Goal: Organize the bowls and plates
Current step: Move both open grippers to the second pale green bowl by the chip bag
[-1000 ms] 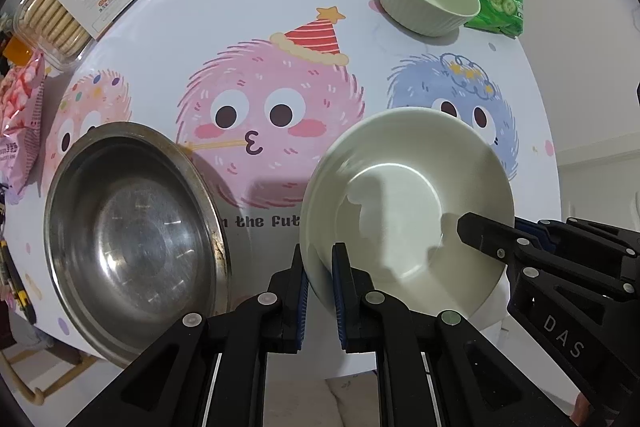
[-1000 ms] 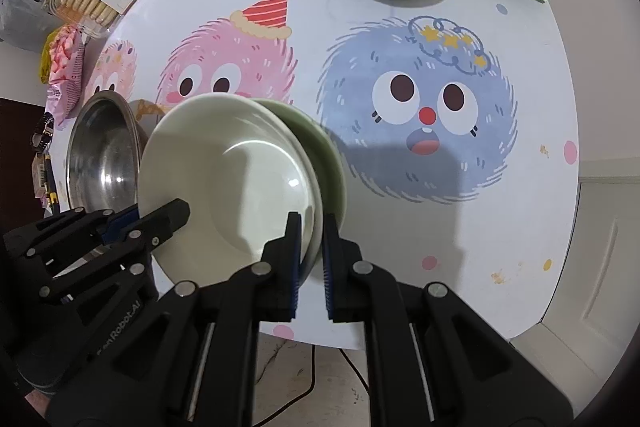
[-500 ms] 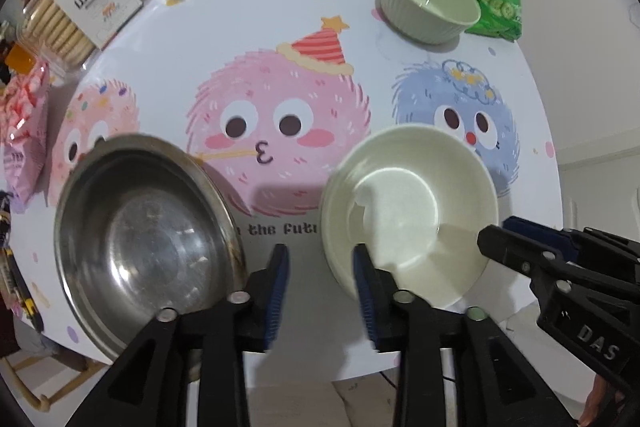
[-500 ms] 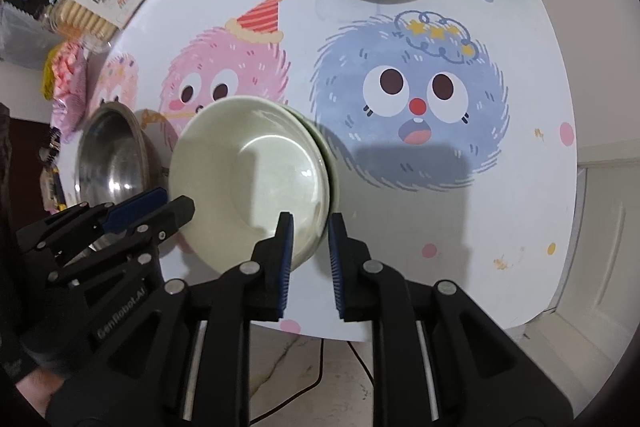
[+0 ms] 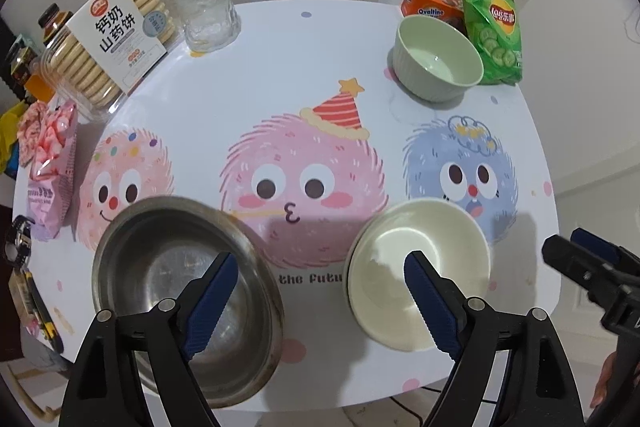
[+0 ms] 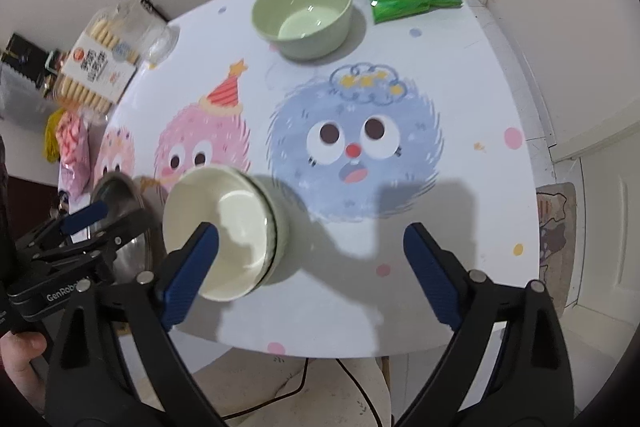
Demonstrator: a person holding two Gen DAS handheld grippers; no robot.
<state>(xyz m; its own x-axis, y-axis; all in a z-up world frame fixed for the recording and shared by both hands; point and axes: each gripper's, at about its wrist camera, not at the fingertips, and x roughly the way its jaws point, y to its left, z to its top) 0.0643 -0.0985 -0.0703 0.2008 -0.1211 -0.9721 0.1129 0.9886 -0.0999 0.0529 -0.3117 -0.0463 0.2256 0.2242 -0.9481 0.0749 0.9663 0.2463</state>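
A white dish (image 5: 420,235) sits nested in a pale green dish (image 6: 282,227) near the front edge of the round table (image 5: 300,67). A steel bowl (image 5: 160,267) stands to its left. A green ribbed bowl (image 5: 438,63) is at the far right. My left gripper (image 5: 320,257) hangs above the gap between the steel bowl and the white dish (image 6: 228,203), its jaws opening with nothing between them. My right gripper (image 6: 312,227) hovers just right of the stack, jaws also opening, holding nothing.
A biscuit pack (image 5: 108,39) and a glass (image 5: 206,7) stand at the far left. A crisp bag (image 5: 492,23) and an orange box (image 5: 430,7) are behind the green bowl. A pink sweets bag (image 5: 48,155) lies on the left edge. A hand (image 6: 20,359) holds the left gripper.
Both grippers let go of the white dish's rim and opened wide. They rose and drew back, so the dish looks smaller and rests in the green dish.
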